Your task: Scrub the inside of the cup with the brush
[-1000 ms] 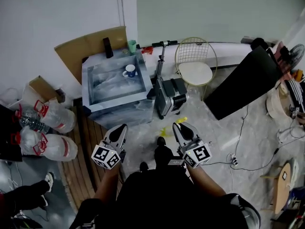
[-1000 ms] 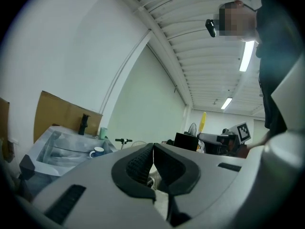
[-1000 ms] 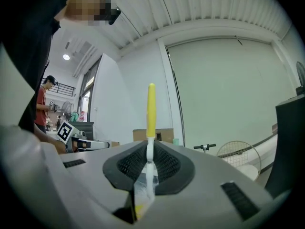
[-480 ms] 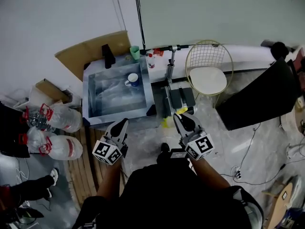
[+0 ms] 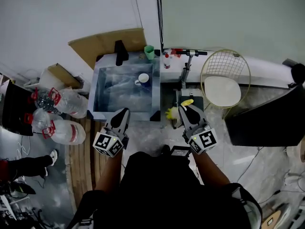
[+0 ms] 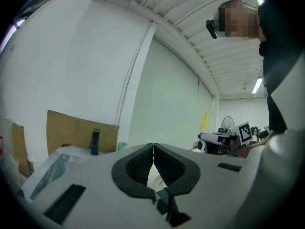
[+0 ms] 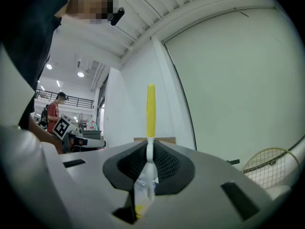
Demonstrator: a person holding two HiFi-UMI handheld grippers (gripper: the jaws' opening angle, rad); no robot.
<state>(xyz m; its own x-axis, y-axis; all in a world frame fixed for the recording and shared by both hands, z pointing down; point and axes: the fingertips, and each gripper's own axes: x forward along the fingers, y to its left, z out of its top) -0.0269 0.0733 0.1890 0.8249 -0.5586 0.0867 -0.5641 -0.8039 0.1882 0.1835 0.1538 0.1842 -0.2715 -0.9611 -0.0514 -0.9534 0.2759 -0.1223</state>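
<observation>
Ahead of you, the grey bench [image 5: 119, 98] carries a white-and-blue cup [image 5: 143, 79] near its far right corner. A black block [image 5: 120, 52] and a green cup [image 5: 149, 52] stand at its far edge.

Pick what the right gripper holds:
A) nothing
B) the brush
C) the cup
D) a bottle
B: in the right gripper view, the right gripper has its jaws shut on the brush, whose yellow handle sticks out past them.
</observation>
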